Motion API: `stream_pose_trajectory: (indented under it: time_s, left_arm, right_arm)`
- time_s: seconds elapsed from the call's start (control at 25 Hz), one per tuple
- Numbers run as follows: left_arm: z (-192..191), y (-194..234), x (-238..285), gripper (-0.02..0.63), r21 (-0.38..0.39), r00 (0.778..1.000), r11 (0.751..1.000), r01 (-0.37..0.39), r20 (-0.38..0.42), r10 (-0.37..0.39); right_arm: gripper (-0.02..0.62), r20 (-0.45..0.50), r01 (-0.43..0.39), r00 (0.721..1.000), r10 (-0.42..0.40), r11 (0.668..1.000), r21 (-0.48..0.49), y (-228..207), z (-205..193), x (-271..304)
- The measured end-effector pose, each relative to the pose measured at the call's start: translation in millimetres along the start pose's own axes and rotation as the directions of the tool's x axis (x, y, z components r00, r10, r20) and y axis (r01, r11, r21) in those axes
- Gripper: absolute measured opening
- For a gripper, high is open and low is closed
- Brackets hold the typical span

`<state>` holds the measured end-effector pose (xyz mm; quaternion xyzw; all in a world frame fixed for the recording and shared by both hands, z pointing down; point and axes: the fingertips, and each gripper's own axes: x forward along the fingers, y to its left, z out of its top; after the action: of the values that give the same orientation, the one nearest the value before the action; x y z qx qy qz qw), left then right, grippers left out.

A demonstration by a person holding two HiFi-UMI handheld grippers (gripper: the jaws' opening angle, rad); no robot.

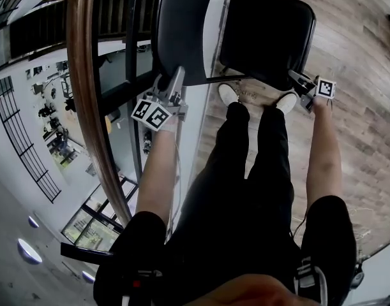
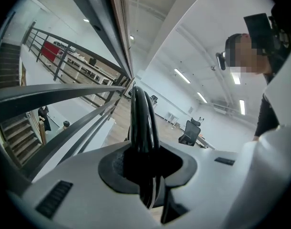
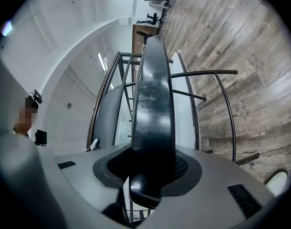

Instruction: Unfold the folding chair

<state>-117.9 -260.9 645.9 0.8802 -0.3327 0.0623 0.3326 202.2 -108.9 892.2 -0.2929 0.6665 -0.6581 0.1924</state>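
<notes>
The folding chair (image 1: 271,24) is just ahead of our shoes over the wooden floor (image 1: 360,43), beside a railing (image 1: 86,75). Our left tool (image 1: 175,76) pinches the backrest (image 1: 182,30) edge and our right tool (image 1: 297,78) the seat (image 3: 155,104) edge. This split hold should let us swing them apart.

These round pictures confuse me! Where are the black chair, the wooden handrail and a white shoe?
black chair (image 1: 268,34), head view, middle of its right-hand pad.
wooden handrail (image 1: 83,75), head view, its brown top face.
white shoe (image 1: 228,94), head view, its white top.
</notes>
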Motion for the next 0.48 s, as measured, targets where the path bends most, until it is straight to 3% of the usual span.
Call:
stream_pose_trajectory:
  time_s: [0.48]
  left_arm:
    - [-15.4,28.7,-2.1,0.081,-0.081,1.000,0.997,0.008,-0.021,-0.009]
  right_arm:
    - [0.149,0.011,-0.062,0.998,0.061,0.998,0.016,-42.4,-2.2,-23.9]
